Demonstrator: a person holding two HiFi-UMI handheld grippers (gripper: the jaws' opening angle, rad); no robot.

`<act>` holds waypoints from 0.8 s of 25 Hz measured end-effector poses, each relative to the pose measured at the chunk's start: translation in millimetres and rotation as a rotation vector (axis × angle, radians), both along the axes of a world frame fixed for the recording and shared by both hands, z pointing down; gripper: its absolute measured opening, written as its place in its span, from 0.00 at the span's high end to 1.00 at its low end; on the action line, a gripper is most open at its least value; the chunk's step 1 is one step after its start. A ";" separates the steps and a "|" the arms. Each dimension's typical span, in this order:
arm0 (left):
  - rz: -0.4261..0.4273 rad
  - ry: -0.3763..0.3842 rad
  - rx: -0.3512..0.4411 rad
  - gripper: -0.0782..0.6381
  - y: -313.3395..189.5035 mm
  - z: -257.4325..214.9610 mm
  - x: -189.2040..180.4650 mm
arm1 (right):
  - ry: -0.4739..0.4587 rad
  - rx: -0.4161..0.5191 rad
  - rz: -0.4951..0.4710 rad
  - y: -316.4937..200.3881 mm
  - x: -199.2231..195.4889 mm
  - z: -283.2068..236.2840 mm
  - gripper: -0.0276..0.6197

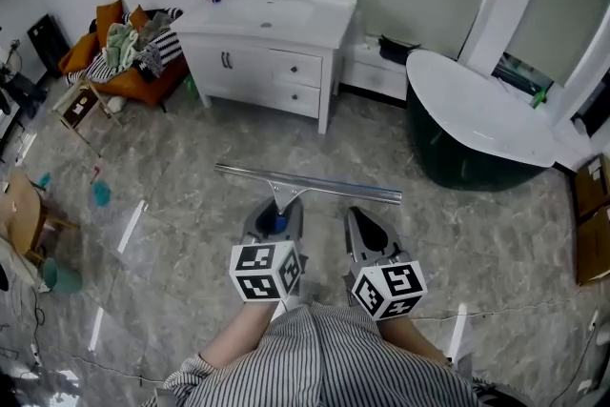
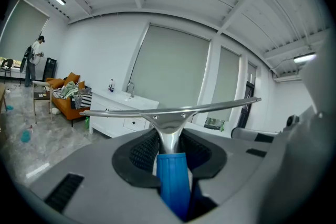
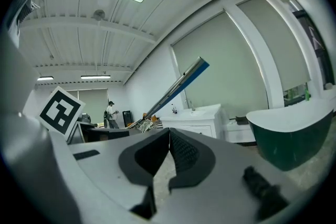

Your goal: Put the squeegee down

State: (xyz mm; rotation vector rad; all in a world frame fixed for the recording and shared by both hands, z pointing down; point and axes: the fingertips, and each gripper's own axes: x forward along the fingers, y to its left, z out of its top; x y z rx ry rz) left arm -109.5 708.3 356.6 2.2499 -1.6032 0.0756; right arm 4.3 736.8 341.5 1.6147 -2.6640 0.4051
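Note:
A squeegee (image 1: 303, 185) with a long metal blade and a blue handle (image 2: 174, 183) is held out over the floor. My left gripper (image 1: 277, 222) is shut on the blue handle, and the metal neck (image 2: 170, 134) rises out between its pads. The blade (image 2: 168, 110) runs level across the left gripper view. My right gripper (image 1: 363, 229) hangs just right of the left one, shut with nothing between its pads. From the right gripper view the blade (image 3: 177, 87) crosses as a slanted bar at upper left.
A white vanity with a sink (image 1: 270, 38) stands ahead, and a dark green tub with a white rim (image 1: 472, 123) is to the right. An orange sofa piled with clothes (image 1: 122, 52) sits at the far left. A person (image 2: 32, 60) stands far off.

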 end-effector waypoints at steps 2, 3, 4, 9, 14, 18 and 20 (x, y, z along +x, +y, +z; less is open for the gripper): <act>0.016 -0.008 -0.002 0.72 -3.0 3.5 -3.8 | 0.003 -0.017 0.000 -0.9 -5.9 7.0 0.93; 0.023 -0.011 -0.005 0.72 -4.7 5.8 -5.8 | 0.017 -0.022 -0.002 0.0 -9.3 10.1 0.93; 0.029 -0.015 -0.008 0.72 -6.3 7.7 -7.8 | 0.039 -0.023 -0.004 1.4 -12.4 12.8 0.93; 0.036 -0.029 -0.005 0.72 -20.7 7.9 -17.3 | 0.114 -0.025 -0.044 -0.7 -25.8 16.0 0.93; 0.021 0.030 -0.035 0.72 -38.6 18.3 -13.8 | 0.155 -0.059 -0.025 -19.7 -23.4 37.4 0.93; 0.013 0.006 -0.041 0.72 -67.2 26.1 -14.1 | 0.151 -0.083 -0.028 -51.5 -23.2 48.5 0.93; 0.009 -0.009 -0.029 0.72 -85.5 25.2 -13.8 | 0.161 -0.075 -0.038 -73.3 -24.5 50.0 0.93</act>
